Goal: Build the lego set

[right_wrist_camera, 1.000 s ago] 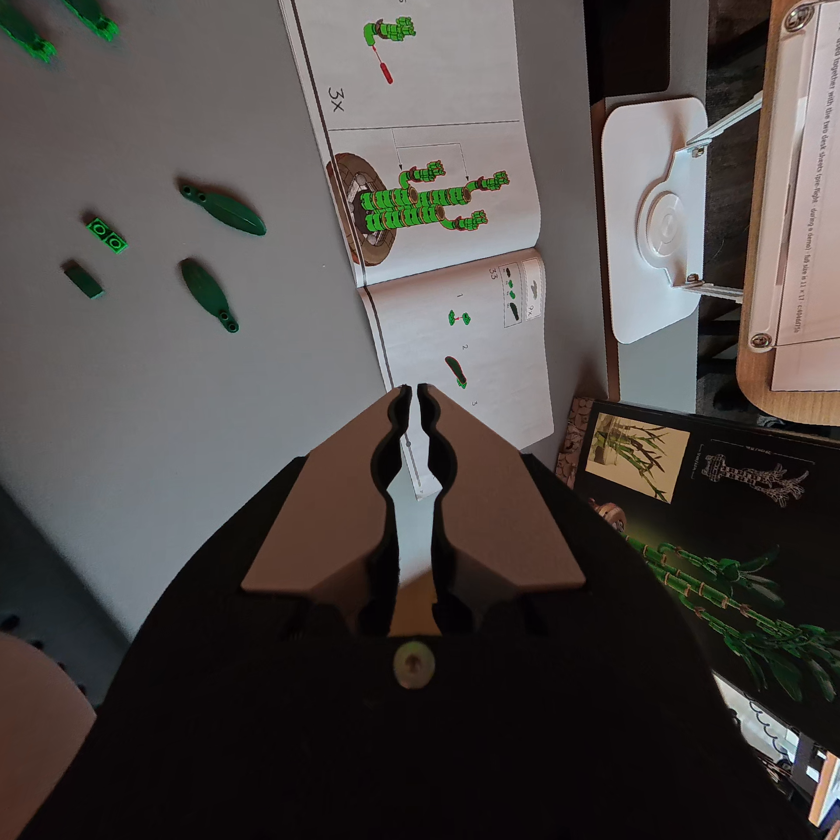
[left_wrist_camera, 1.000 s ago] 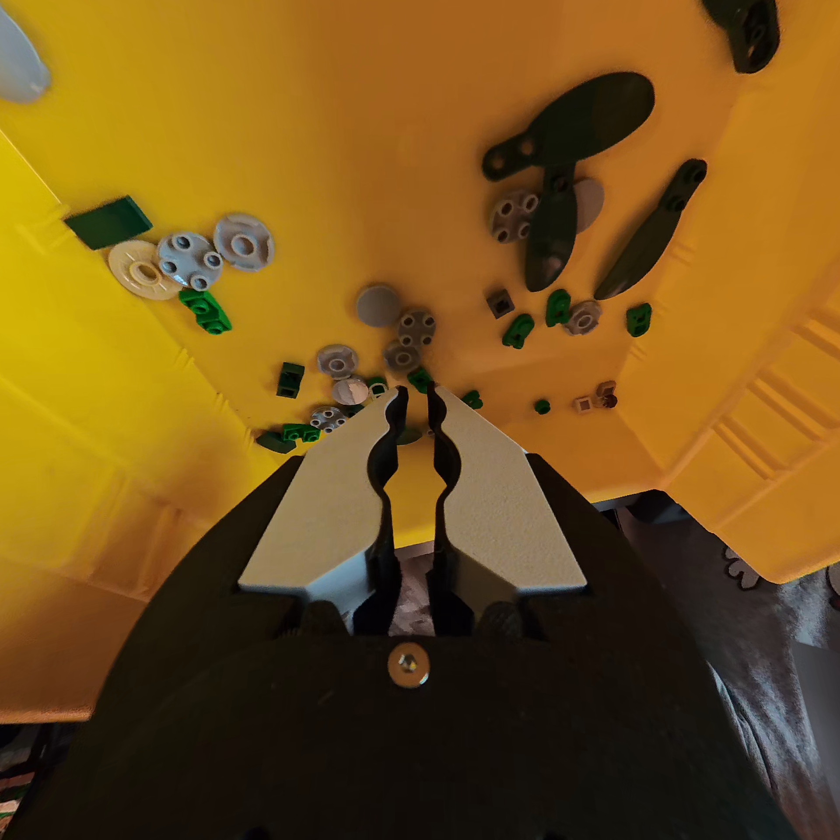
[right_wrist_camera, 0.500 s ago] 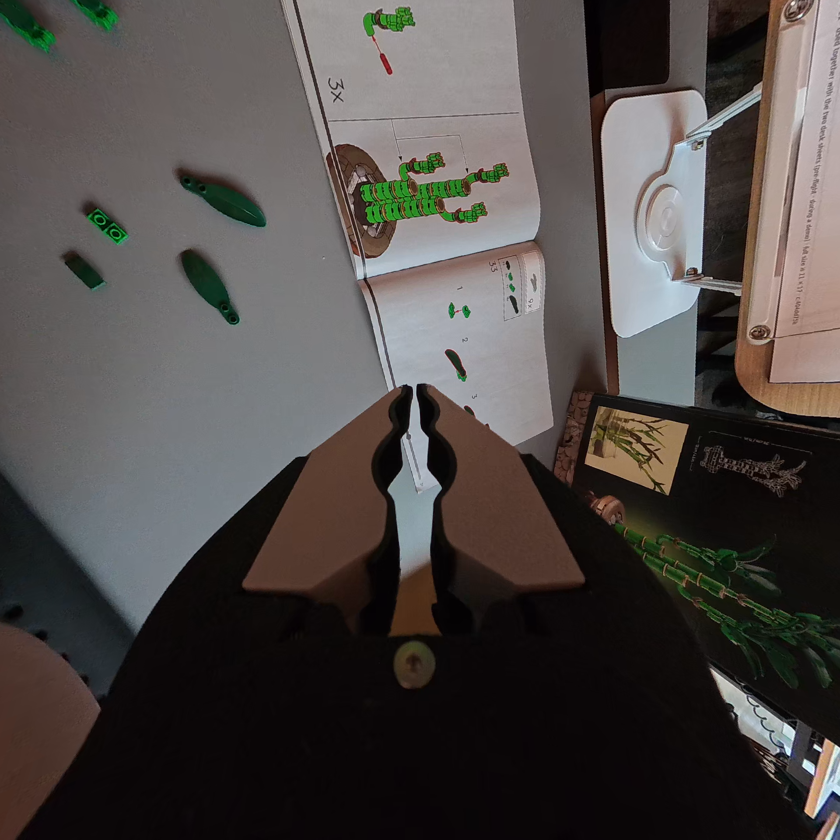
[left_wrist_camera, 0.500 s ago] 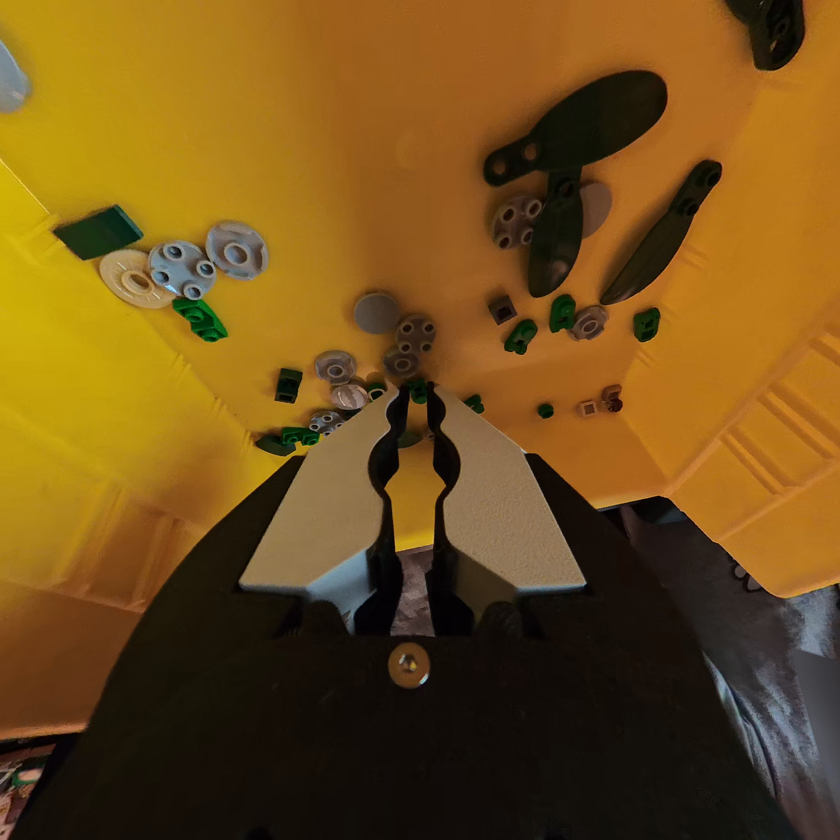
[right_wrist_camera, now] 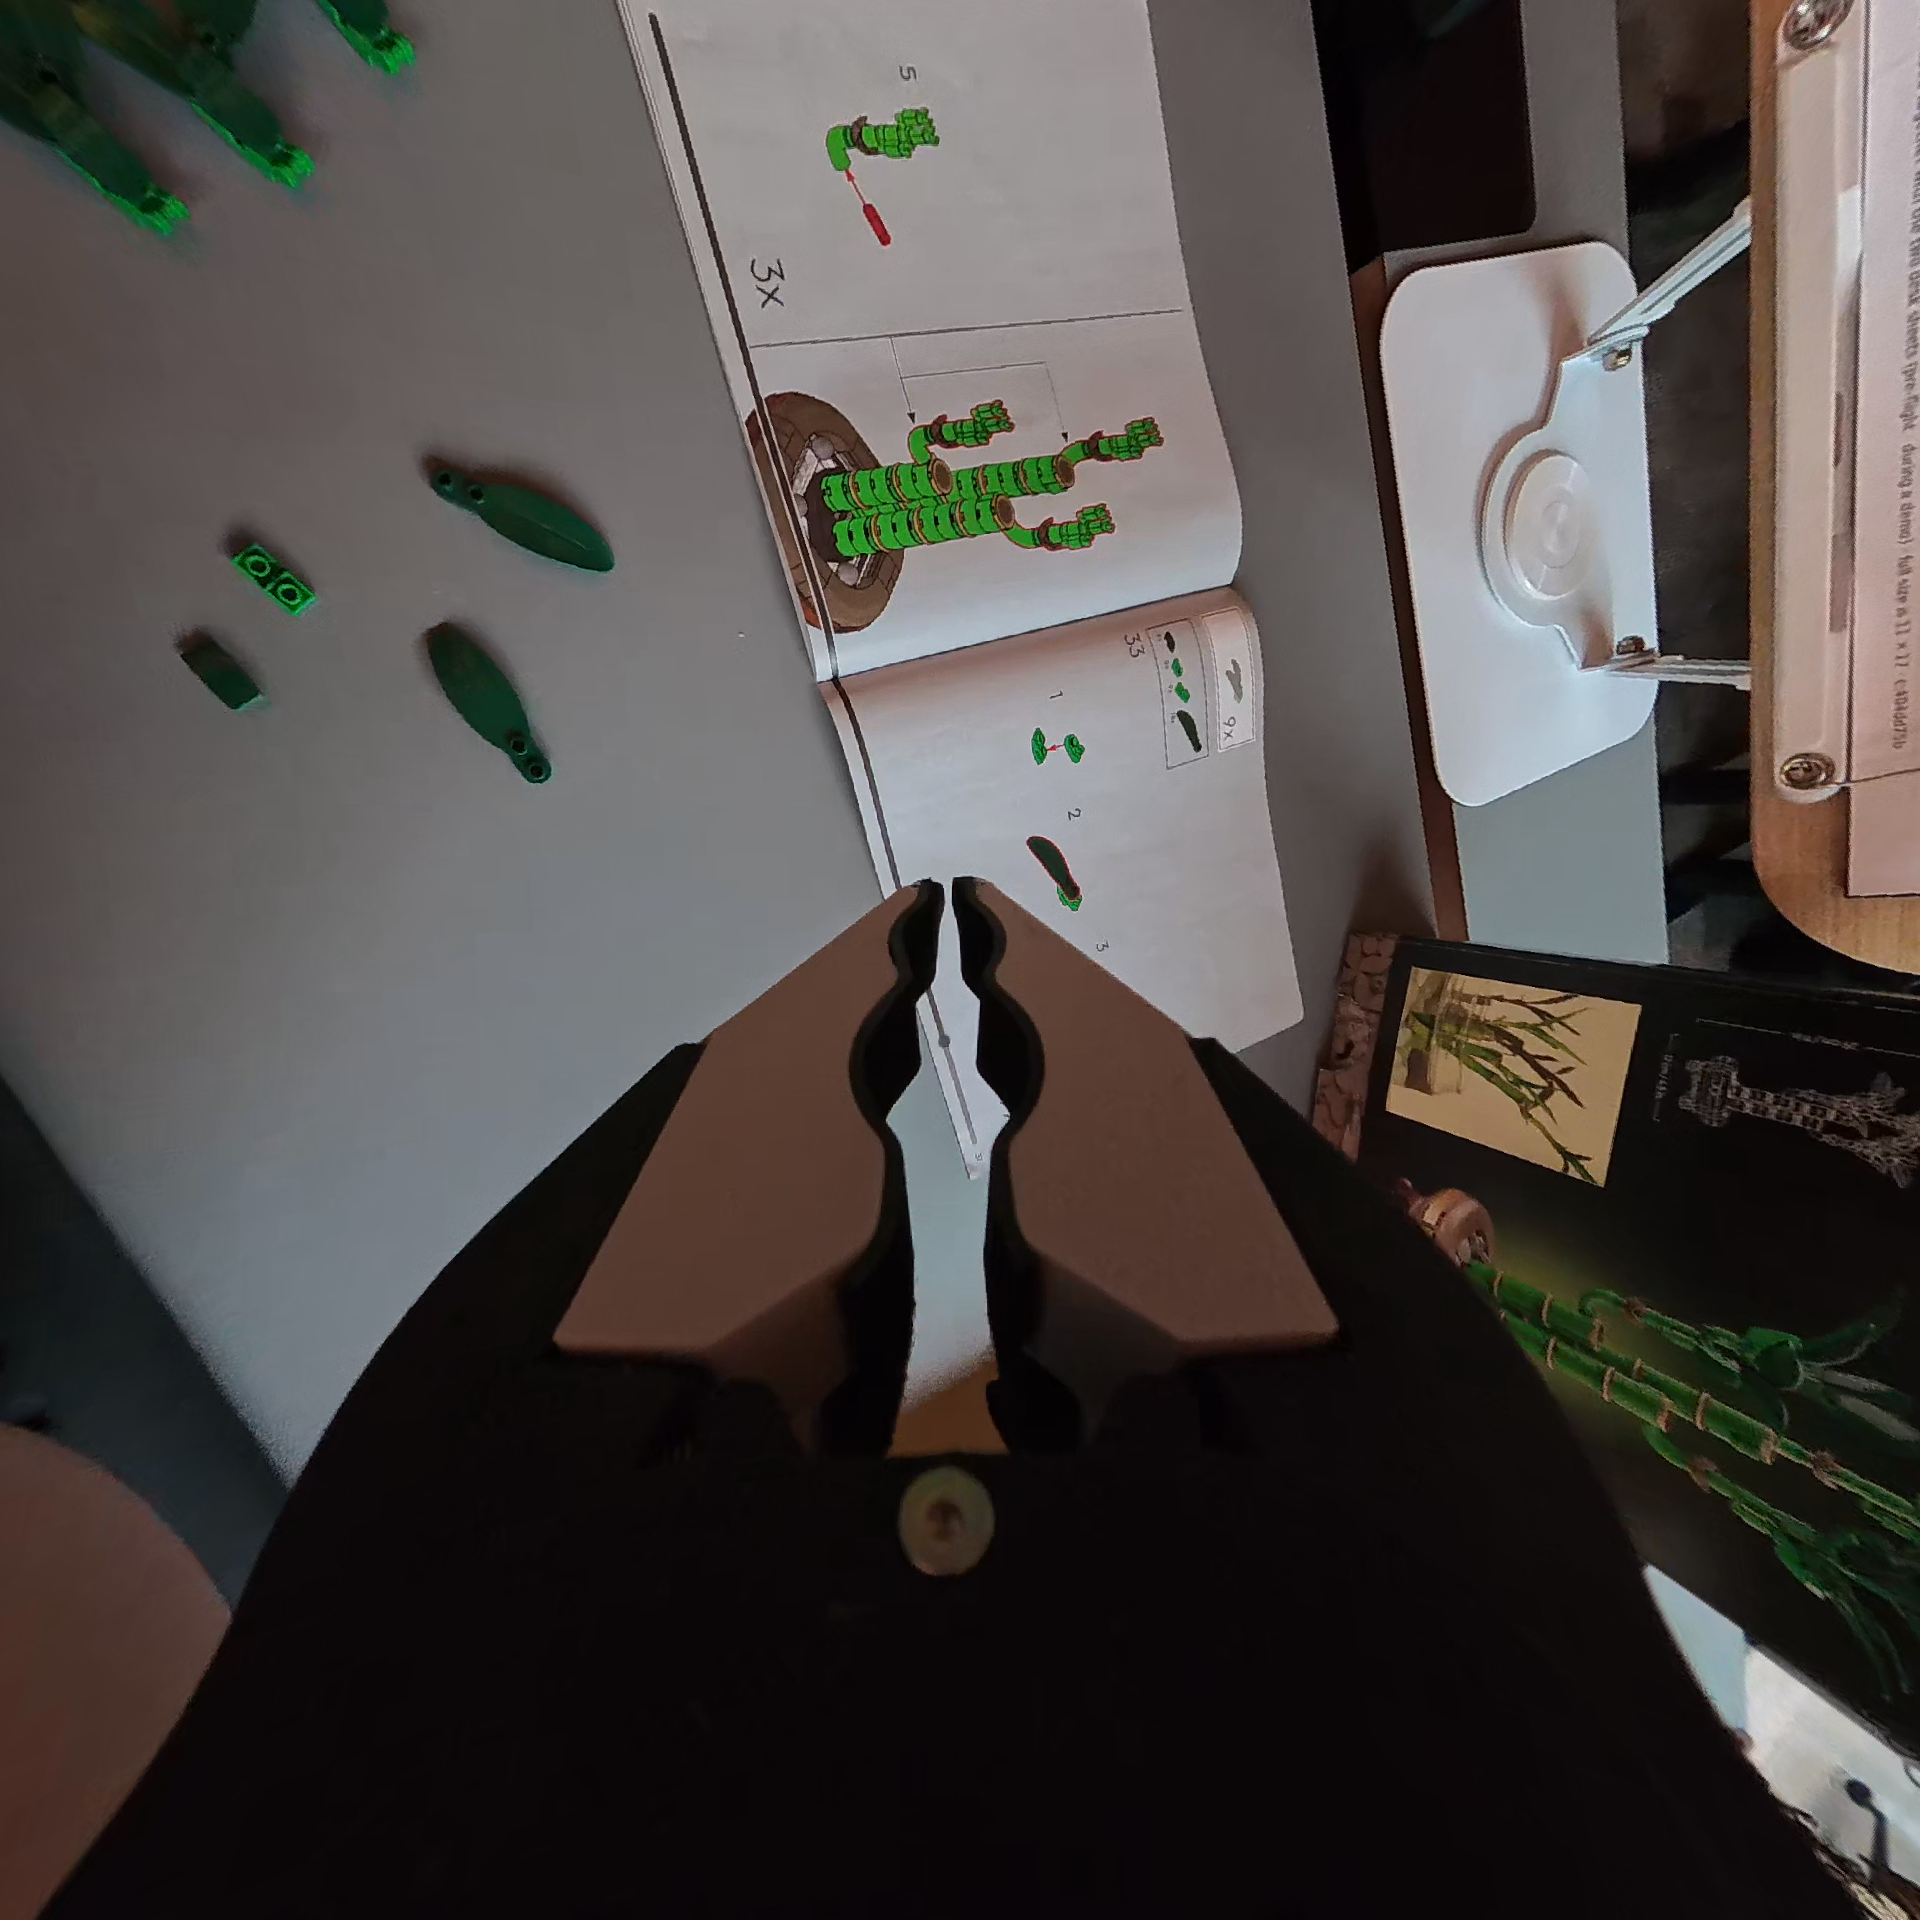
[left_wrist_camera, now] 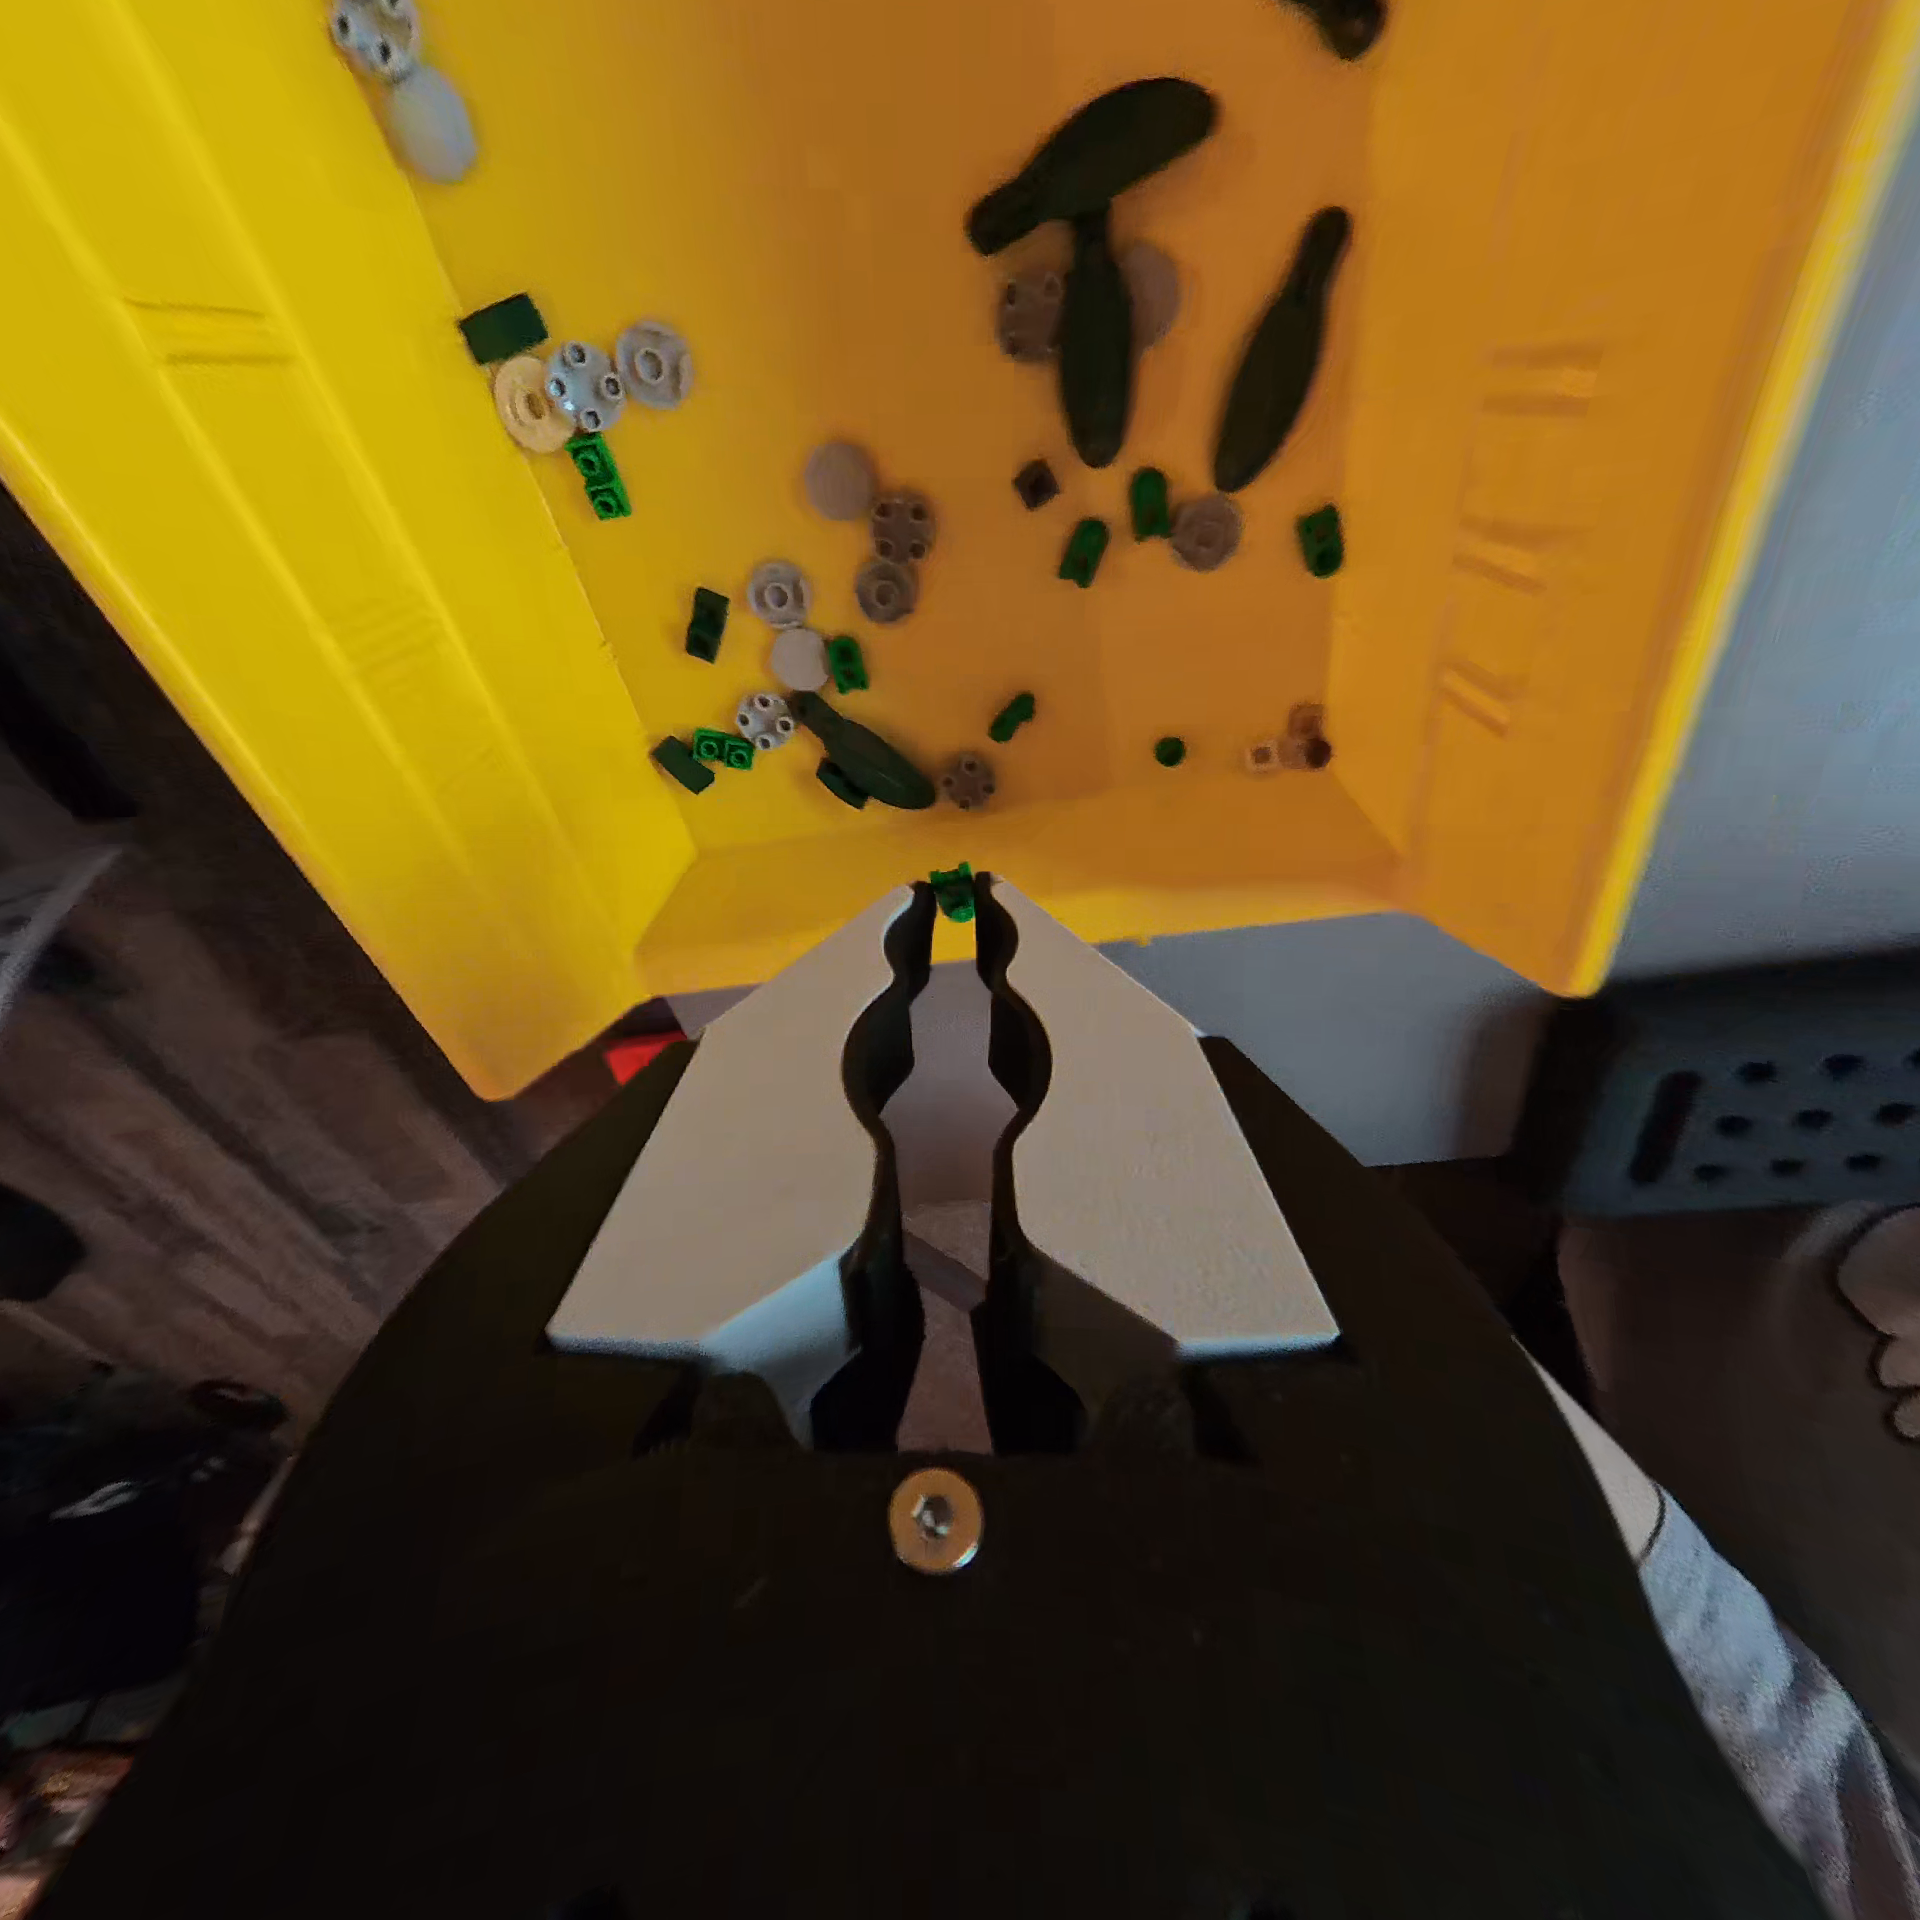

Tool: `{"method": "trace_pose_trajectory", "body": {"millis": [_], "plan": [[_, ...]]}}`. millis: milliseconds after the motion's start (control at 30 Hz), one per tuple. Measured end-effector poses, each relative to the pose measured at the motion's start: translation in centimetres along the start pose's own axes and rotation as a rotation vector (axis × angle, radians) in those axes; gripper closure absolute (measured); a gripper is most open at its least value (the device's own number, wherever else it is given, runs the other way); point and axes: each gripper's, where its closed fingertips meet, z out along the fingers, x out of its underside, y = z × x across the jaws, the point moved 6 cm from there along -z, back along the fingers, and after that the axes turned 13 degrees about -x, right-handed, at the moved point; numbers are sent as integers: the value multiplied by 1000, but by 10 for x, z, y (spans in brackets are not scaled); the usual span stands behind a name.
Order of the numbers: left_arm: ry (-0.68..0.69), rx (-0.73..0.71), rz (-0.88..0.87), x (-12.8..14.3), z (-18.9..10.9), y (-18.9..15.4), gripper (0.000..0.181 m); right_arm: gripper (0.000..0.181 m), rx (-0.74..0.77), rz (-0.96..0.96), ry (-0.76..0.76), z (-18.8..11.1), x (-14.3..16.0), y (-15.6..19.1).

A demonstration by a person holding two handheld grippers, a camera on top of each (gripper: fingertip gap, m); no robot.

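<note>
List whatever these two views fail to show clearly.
- Left wrist view: the small green piece between the left gripper jaws is too small to identify.
- Left wrist view: the dark leaf pieces in the yellow tray are motion-blurred.
- Right wrist view: the instruction booklet is partly hidden by the right gripper.

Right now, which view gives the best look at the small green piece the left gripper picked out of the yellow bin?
The left wrist view. The small green piece sits pinched between the left gripper fingertips, in front of the yellow bin. The right wrist view shows none of it: only the right gripper, nearly shut and empty, over the instruction booklet.
</note>
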Motion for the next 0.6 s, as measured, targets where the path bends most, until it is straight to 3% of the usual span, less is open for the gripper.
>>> {"method": "trace_pose_trajectory", "body": {"millis": [133, 267, 367, 467, 600], "plan": [[-102, -144, 146, 15, -34, -51, 175, 179, -3, 50, -28, -1, 14, -11], [-186, -232, 404, 27, -51, -116, 175, 179, 7, 118, -87, -9, 33, -22], [-288, -238, 666, 6, -68, -176, 175, 179, 16, 144, -106, -12, 41, -26], [-396, -141, 958, -27, -83, -260, 175, 179, 17, 134, -140, -17, 42, -25], [-359, 10, 1204, -52, -93, -370, 175, 180, 46, 122, -191, -33, 46, -20]]}}
